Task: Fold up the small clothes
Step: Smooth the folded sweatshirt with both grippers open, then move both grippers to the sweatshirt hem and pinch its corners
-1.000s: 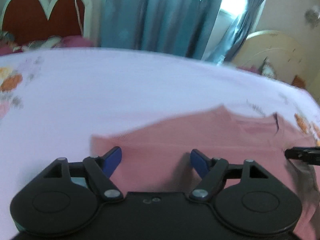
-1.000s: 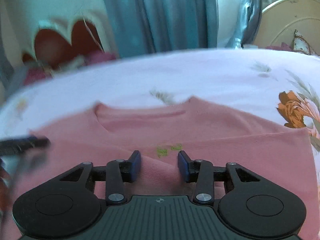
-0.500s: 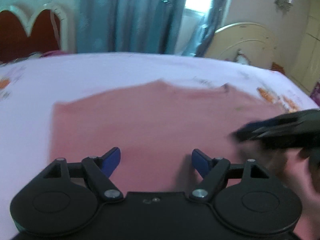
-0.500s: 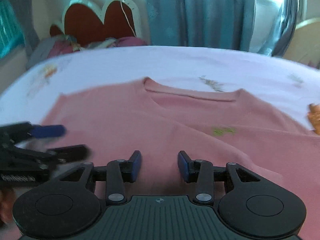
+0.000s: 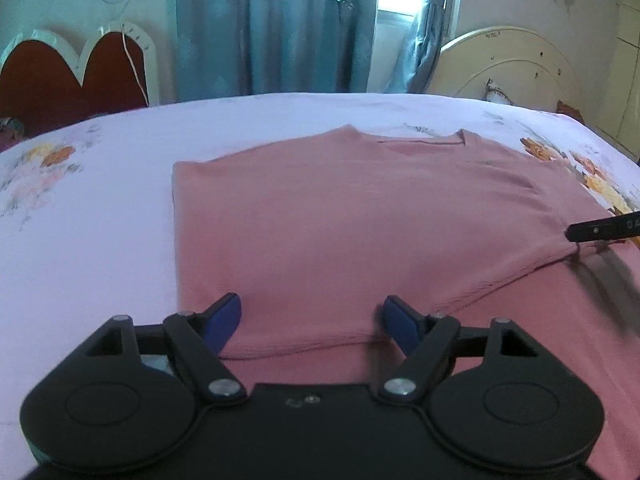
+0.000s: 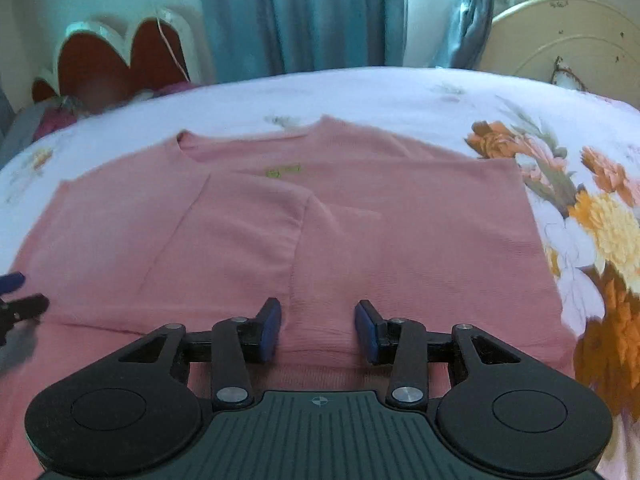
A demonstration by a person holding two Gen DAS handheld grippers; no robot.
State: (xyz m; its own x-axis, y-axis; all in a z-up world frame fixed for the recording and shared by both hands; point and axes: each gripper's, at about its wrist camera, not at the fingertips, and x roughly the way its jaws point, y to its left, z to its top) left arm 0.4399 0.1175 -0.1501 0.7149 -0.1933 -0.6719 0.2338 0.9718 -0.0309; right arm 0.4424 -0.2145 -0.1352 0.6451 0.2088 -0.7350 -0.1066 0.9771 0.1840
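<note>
A pink sweater (image 5: 340, 220) lies flat on a bed, its neckline away from me and its sides folded inward. It also shows in the right wrist view (image 6: 360, 220), where a folded sleeve lies across the chest below a small green label (image 6: 285, 171). My left gripper (image 5: 312, 318) is open and empty, low over the near left part of the sweater. My right gripper (image 6: 318, 330) is open and empty over the near hem. The right gripper's tip shows at the right edge of the left wrist view (image 5: 600, 230).
The bed has a white sheet with orange flowers (image 6: 592, 208). A red and white headboard (image 5: 72, 76) stands at the far left, a cream headboard (image 5: 508, 64) at the far right, and blue curtains (image 5: 280, 24) behind.
Both grippers have drawn back toward the near hem, so more of the sweater shows. The right gripper's jaws have opened wider. The sleeve now lies folded across the chest.
</note>
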